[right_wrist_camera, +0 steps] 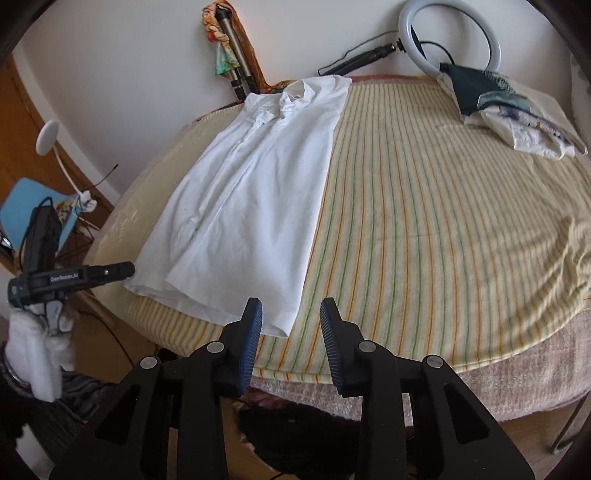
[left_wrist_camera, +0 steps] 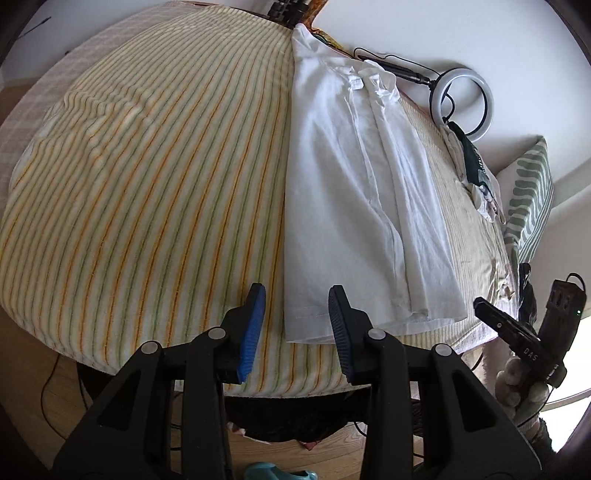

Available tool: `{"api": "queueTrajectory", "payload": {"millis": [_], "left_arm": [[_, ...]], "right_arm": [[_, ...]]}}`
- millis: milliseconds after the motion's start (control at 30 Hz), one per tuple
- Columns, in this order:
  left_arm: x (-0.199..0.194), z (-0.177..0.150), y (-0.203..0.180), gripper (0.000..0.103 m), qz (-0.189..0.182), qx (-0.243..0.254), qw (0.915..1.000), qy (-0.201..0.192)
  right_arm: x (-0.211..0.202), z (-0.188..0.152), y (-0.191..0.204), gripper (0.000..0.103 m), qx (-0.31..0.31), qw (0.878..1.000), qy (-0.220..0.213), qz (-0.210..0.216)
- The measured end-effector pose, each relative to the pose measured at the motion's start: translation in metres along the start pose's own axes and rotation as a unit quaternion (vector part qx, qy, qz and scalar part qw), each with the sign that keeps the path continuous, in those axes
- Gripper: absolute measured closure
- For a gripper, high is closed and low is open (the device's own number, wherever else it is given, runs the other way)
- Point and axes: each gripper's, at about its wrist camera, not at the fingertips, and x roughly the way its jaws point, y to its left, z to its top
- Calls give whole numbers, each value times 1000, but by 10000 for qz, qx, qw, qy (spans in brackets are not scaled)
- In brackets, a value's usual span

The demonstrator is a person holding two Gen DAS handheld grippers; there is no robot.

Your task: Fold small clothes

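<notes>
Surface: a bed or mattress under a striped yellow cover (right_wrist_camera: 424, 206), set against a white wall; wooden floor shows below its near edge.

Garment: a white shirt (right_wrist_camera: 255, 192) lies flat on the cover, collar toward the wall, hem toward the near edge. Both long sides look turned in, so it forms a narrow panel.

Progress: judging by that shape, the lengthwise folds are done. The crosswise fold, hem up toward collar, appears still to come.

Other clothes: a loose heap of dark and white clothes (right_wrist_camera: 509, 110) sits at the far corner of the cover, well apart from the shirt and not folded.

Left gripper (left_wrist_camera: 297, 325): jaws partly apart with nothing between the pads; its right pad hangs over the hem's near corner without pressing it.

Right gripper (right_wrist_camera: 291, 332): jaws partly apart and empty, poised just off the other hem corner.

Containers: no basket or box stands on the cover. A dark shape at the lower left of the right wrist view may be a hamper, but it is too dim to tell, and its contents cannot be read.

Background: a ring light (right_wrist_camera: 454, 33) leans on the wall beside the heap.
</notes>
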Motion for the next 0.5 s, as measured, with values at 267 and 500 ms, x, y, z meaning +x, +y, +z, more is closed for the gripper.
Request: {"api": "queueTrajectory", "payload": {"millis": [267,500], "left_arm": [[-6,0,-11,103,-50,188,9998,-70],[-4,-6,-3,103,180,295,9994,-6]], "right_arm": [[18,2,-6,71,221,9986,355,318],[24,0,2,102,47,9963,564,652]]}}
